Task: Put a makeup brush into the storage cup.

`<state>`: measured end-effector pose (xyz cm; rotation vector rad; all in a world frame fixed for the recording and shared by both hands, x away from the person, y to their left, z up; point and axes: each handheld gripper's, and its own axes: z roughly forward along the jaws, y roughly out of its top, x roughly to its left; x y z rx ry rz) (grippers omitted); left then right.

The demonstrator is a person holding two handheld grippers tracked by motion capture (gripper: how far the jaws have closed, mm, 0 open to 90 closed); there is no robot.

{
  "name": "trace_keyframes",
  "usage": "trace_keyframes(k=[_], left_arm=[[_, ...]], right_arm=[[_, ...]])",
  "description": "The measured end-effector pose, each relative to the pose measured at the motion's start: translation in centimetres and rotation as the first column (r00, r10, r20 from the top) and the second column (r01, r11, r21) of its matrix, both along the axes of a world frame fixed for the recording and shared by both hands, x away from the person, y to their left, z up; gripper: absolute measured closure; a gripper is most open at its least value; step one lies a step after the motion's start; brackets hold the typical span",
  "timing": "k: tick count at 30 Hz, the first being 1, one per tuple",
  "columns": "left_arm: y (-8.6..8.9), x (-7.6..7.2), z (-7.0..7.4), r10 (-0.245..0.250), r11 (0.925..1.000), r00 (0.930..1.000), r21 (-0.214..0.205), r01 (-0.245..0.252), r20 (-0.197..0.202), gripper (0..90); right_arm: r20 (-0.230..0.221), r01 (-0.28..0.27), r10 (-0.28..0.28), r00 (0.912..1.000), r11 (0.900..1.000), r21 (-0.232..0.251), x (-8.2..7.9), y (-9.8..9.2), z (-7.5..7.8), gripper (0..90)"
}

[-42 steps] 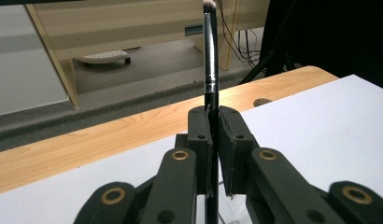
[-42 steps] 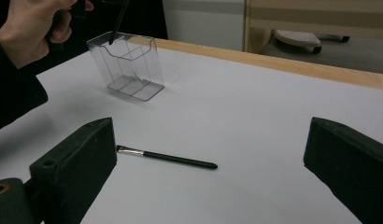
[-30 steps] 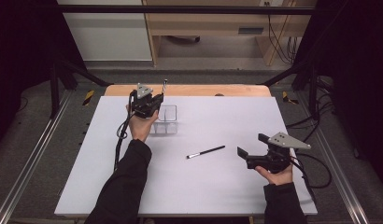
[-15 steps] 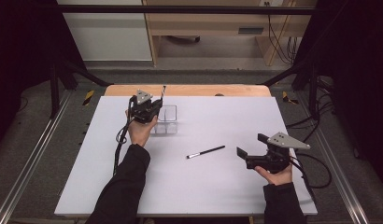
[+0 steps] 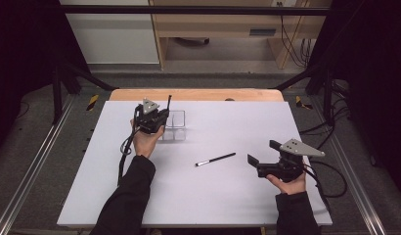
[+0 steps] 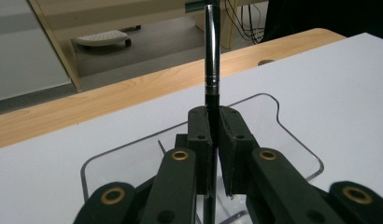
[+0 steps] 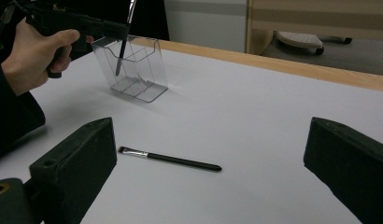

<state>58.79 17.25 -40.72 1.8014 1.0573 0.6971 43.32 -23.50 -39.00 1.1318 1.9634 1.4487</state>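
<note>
High view: the left gripper (image 5: 157, 117) holds a slim black makeup brush (image 5: 168, 104) upright, jaws clamped on its handle, its tip now lowered into the clear acrylic holder (image 5: 176, 131) — a second ago it stood slightly higher, so release looks close. The right gripper (image 5: 261, 157) rests with jaws spread wide and empty, near the second black brush (image 5: 215, 159) lying flat on the white tabletop (image 5: 228, 196) — likely next. No readable writing or brand anywhere.

A lab: metal frame (image 5: 37, 161), trailing cables (image 5: 291, 39), white table (image 5: 228, 196).
</note>
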Motion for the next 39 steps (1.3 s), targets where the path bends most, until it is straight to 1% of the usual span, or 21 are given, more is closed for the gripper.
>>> trace_keyframes(k=[1,5,8,10,12,14,16,17,19,20,22,23,24,25,26,29,30,33,35,37,39], left_arm=[[0.0,0.0,0.0,-0.002,0.9999,1.0,0.012,0.002,-0.003,83.1],[-0.1,-0.1,-0.4,-0.009,0.9998,0.9997,0.02,0.009,-0.024,83.0],[-0.1,-0.3,-0.6,-0.015,0.9997,0.9994,0.017,0.016,-0.032,82.5],[-0.2,-0.5,-0.6,-0.017,0.9997,0.9994,0.014,0.018,-0.029,82.4],[0.0,-0.7,-0.5,-0.022,0.9997,0.9992,0.011,0.023,-0.033,79.8],[0.1,-0.8,-0.4,-0.021,0.9998,0.9992,-0.003,0.02,-0.034,77.6],[0.3,-1.1,-0.2,-0.022,0.9997,0.9992,-0.011,0.021,-0.034,73.5],[0.4,-1.3,-0.1,-0.02,0.9997,0.9993,-0.018,0.02,-0.031,73.5],[0.6,-1.6,0.1,-0.018,0.9993,0.9994,-0.033,0.017,-0.03,67.7],[0.7,-1.8,0.3,-0.019,0.9991,0.9994,-0.038,0.018,-0.029,67.7],[0.9,-2.2,0.6,-0.019,0.9987,0.9995,-0.048,0.018,-0.023,63.5],[1.0,-2.5,0.8,-0.013,0.9986,0.9997,-0.052,0.012,-0.02,61.3],[1.2,-2.9,1.2,-0.002,0.9985,1.0,-0.055,0.001,-0.009,56.5],[1.2,-2.9,1.2,-0.002,0.9985,1.0,-0.055,0.001,-0.009,54.4],[1.4,-3.1,1.4,0.005,0.9982,1.0,-0.06,-0.006,-0.006,54.4],[2.1,-3.7,1.8,0.008,0.9977,1.0,-0.067,-0.008,-0.004,49.1],[2.2,-3.9,1.8,0.007,0.9976,1.0,-0.068,-0.007,-0.004,49.1],[2.8,-4.5,2.0,-0.004,0.9982,1.0,-0.061,0.004,-0.004,43.4],[3.1,-4.9,2.1,-0.013,0.9977,0.9999,-0.067,0.013,0.002,42.3],[3.4,-5.4,2.2,-0.022,0.9969,0.9997,-0.076,0.023,0.007,38.1],[3.7,-6.0,2.4,-0.042,0.9953,0.9991,-0.087,0.042,0.011,36.5]], right_arm=[[0.002,0.001,-0.001,1.0,1.0,-0.002,0.0,0.0,0.0,2.9],[0.006,-0.002,0.002,1.0,1.0,-0.003,0.0,0.1,0.1,2.9],[0.004,-0.002,0.002,1.0,1.0,-0.002,0.0,0.1,0.1,2.9],[0.004,-0.001,0.001,1.0,1.0,-0.002,0.0,0.1,0.1,2.9],[0.004,-0.001,0.001,1.0,1.0,-0.001,0.0,0.1,0.1,2.9],[0.004,-0.002,0.002,1.0,1.0,-0.002,0.0,0.1,0.0,3.0],[0.006,-0.002,0.002,1.0,1.0,-0.001,0.0,0.2,0.1,3.0],[0.006,-0.002,0.002,1.0,1.0,-0.001,0.0,0.2,0.1,3.0],[0.005,0.0,0.0,1.0,1.0,0.001,0.0,0.1,0.1,3.1],[0.005,0.0,0.0,1.0,1.0,0.001,0.0,0.1,0.1,3.1],[0.005,-0.001,0.001,1.0,1.0,0.004,0.0,0.1,0.1,3.1],[0.005,-0.001,0.001,1.0,1.0,0.003,0.0,0.1,0.1,3.1],[0.003,0.001,-0.001,1.0,1.0,0.003,0.0,0.2,0.2,3.1],[0.003,0.001,-0.001,1.0,1.0,0.003,0.0,0.2,0.2,3.1],[0.004,0.0,0.0,1.0,1.0,0.003,0.0,0.2,0.2,3.1],[0.007,-0.003,0.003,1.0,1.0,-0.002,0.0,0.2,0.2,3.1],[0.007,-0.003,0.003,1.0,1.0,-0.002,0.0,0.2,0.2,3.1],[0.008,-0.003,0.003,1.0,1.0,-0.006,0.0,0.4,0.3,3.1],[0.008,-0.004,0.004,1.0,1.0,-0.008,0.0,0.5,0.3,3.0],[0.012,-0.005,0.005,0.9999,1.0,-0.007,0.0,0.5,0.4,3.0],[0.014,-0.004,0.004,0.9999,1.0,-0.008,0.0,0.5,0.5,3.1]])
